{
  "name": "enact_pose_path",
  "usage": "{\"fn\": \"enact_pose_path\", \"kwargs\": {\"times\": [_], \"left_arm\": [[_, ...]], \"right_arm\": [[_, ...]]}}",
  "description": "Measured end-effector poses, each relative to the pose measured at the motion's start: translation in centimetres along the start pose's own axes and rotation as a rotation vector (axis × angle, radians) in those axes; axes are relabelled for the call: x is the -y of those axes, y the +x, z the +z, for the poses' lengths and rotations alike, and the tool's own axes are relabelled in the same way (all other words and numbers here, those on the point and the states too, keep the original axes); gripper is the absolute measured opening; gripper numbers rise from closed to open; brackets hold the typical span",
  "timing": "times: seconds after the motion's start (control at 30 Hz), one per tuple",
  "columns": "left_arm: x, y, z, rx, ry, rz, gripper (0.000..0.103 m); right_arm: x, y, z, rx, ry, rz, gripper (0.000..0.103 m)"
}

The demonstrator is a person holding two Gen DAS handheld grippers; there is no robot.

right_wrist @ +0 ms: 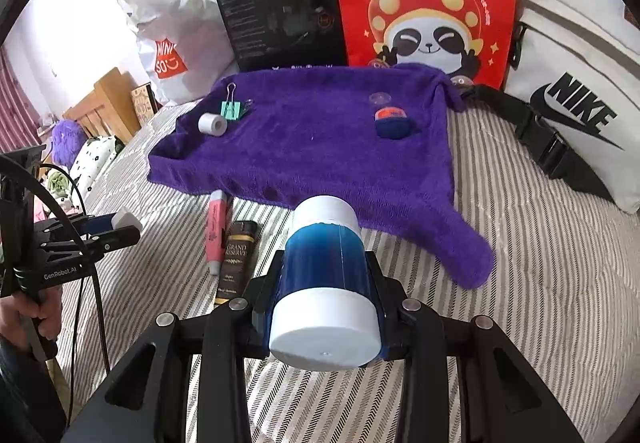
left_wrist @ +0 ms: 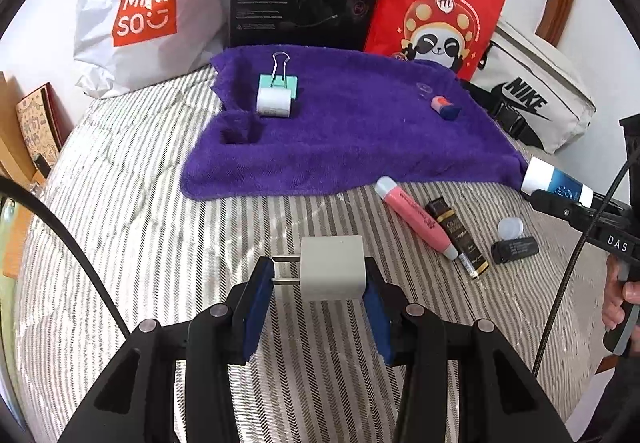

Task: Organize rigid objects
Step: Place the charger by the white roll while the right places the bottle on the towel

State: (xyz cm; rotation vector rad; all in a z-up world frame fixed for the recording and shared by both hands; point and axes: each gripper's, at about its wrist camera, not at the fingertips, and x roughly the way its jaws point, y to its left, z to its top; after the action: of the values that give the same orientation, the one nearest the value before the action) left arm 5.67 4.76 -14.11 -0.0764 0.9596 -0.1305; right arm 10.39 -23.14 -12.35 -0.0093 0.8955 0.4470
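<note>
Both tongs loaded over the striped bed: left tongs clamp the white charger, prongs pointing left; right tongs grip the blue bottle, long axis aimed straight at the purple towel ahead, the right arm nearer.

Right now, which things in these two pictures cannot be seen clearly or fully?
- Left wrist view: blue and white bottle, rear hidden by the right tongs.
- Right wrist view: white charger mostly hidden inside the left tongs.
- Right wrist view: black gold-trimmed tube, lower end covered by the right tongs.
- Left wrist view: small black item, label too small to read.
</note>
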Motion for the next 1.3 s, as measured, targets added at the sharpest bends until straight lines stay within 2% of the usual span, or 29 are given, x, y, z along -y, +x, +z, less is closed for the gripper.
{"fn": "enact_pose_path", "kwargs": {"times": [0.43, 0.7, 0.93, 1.3], "left_arm": [[-1.1, -1.0, 2.6, -0.008, -0.027, 0.009, 0.042], [-1.9, -0.5, 5.4, 0.007, -0.032, 0.017, 0.042], [-2.1, 1.0, 7.7, 0.013, -0.02, -0.002, 0.042], [-3.4, 4.8, 10.1, -0.031, -0.023, -0.013, 0.042]], "right_arm": [[0.5, -0.1, 2.0, -0.004, 0.009, -0.007, 0.036], [1.4, 0.9, 4.0, -0.004, 0.019, -0.016, 0.036], [2.4, 2.4, 5.9, -0.013, 0.033, -0.044, 0.036], [3.4, 6.2, 7.6, -0.049, 0.035, -0.081, 0.036]]}}
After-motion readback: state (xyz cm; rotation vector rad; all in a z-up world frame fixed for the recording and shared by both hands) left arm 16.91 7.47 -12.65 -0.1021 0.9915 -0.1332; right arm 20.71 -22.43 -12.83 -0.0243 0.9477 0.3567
